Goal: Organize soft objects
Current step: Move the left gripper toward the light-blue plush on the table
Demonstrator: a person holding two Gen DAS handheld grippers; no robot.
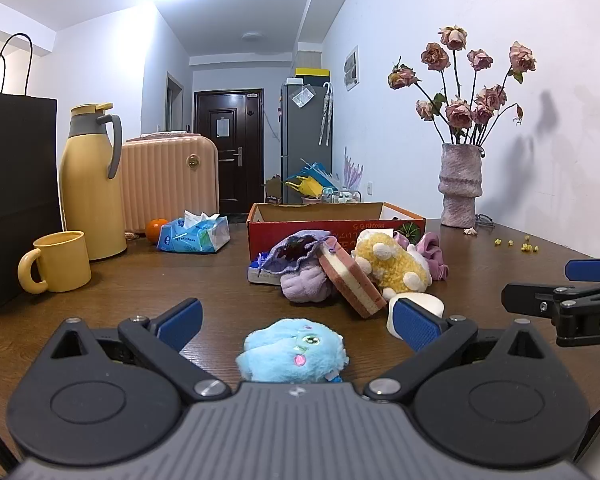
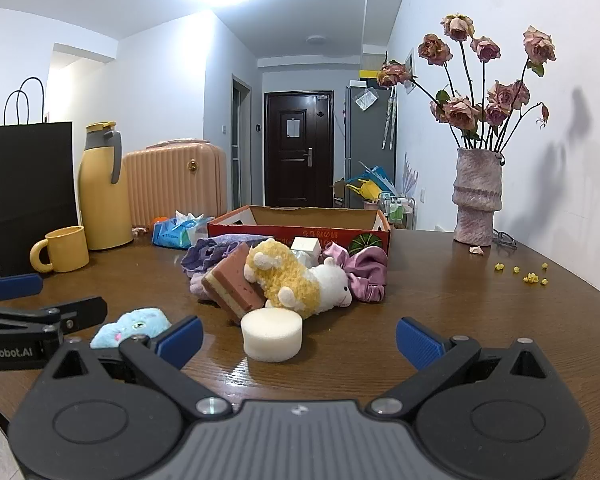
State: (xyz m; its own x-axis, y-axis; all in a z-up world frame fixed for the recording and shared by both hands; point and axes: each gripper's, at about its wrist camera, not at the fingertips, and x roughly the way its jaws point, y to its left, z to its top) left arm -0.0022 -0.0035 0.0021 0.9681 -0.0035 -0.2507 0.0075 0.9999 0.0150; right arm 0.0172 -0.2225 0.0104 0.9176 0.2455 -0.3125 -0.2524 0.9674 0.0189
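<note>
A fluffy blue plush (image 1: 294, 350) lies on the wooden table between the wide-open jaws of my left gripper (image 1: 296, 326); the pads do not touch it. Behind it sits a pile: a purple pouch (image 1: 296, 256), a pink and cream sponge block (image 1: 350, 282), a yellow and white lamb toy (image 1: 394, 266) and a pink satin scrunchie (image 2: 362, 270). A white round sponge (image 2: 272, 334) stands just ahead of my right gripper (image 2: 298, 338), which is open and holds nothing. An open red cardboard box (image 2: 300, 226) sits behind the pile.
At the left stand a yellow mug (image 1: 58, 262), a yellow thermos jug (image 1: 92, 182), a black paper bag (image 1: 14, 200), a tissue pack (image 1: 196, 232) and an orange (image 1: 156, 230). A vase of dried roses (image 2: 476, 196) stands by the right wall, with petals (image 2: 524, 272) scattered near it.
</note>
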